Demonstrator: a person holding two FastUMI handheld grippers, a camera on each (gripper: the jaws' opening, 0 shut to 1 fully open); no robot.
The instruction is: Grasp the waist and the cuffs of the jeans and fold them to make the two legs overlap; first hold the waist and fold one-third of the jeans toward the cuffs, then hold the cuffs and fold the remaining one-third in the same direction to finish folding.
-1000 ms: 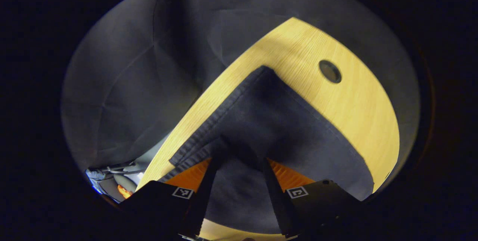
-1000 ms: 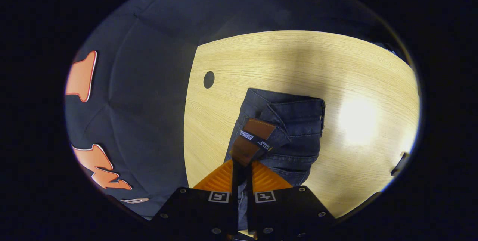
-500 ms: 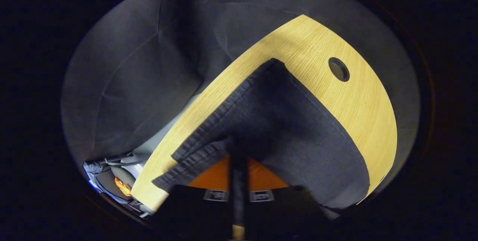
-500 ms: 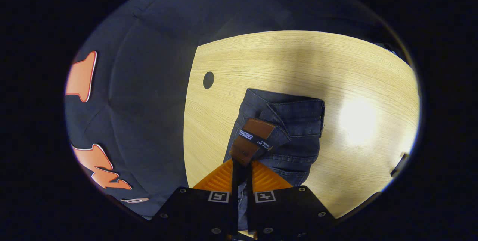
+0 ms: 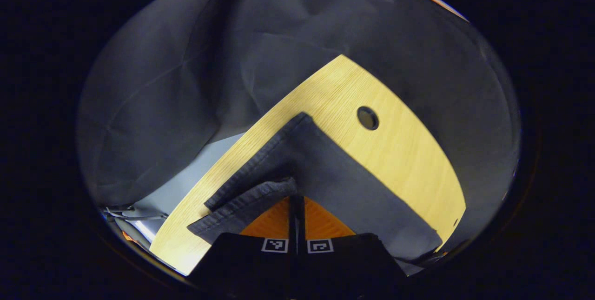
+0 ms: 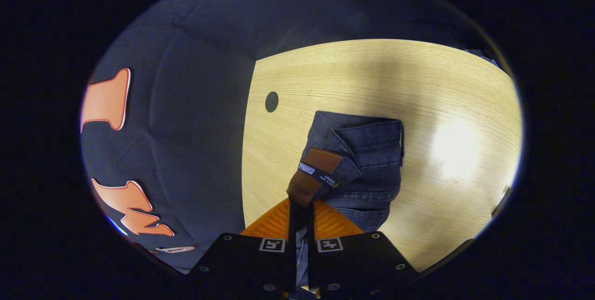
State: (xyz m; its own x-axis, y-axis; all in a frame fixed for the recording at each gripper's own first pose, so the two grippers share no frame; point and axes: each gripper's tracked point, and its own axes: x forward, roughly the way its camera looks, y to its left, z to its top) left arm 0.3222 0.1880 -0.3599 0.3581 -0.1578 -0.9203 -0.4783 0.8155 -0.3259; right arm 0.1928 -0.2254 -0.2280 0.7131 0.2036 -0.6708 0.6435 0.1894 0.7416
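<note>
Dark blue jeans lie on a pale wooden table [image 6: 334,72]. In the left gripper view the hemmed cuffs [image 5: 251,195] sit near the table's corner, and a leg [image 5: 358,188] runs off to the lower right. My left gripper [image 5: 296,201] is shut, its fingers pinching the cuff cloth at the hem. In the right gripper view the waist [image 6: 372,151] lies bunched and folded, with a brown leather patch [image 6: 312,173] turned up. My right gripper [image 6: 301,208] is shut on the waistband just below that patch.
A round cable hole [image 5: 367,118] [image 6: 271,102] is cut in the table near the jeans. The table's edge [image 5: 218,170] runs close beside the cuffs, with grey floor and cables [image 5: 139,216] below. A small dark object [image 6: 499,196] sits at the table's far right edge.
My left gripper went from open around the cuffs to shut on them, then drew back and up with the cloth. The right gripper kept its hold and barely shifted.
</note>
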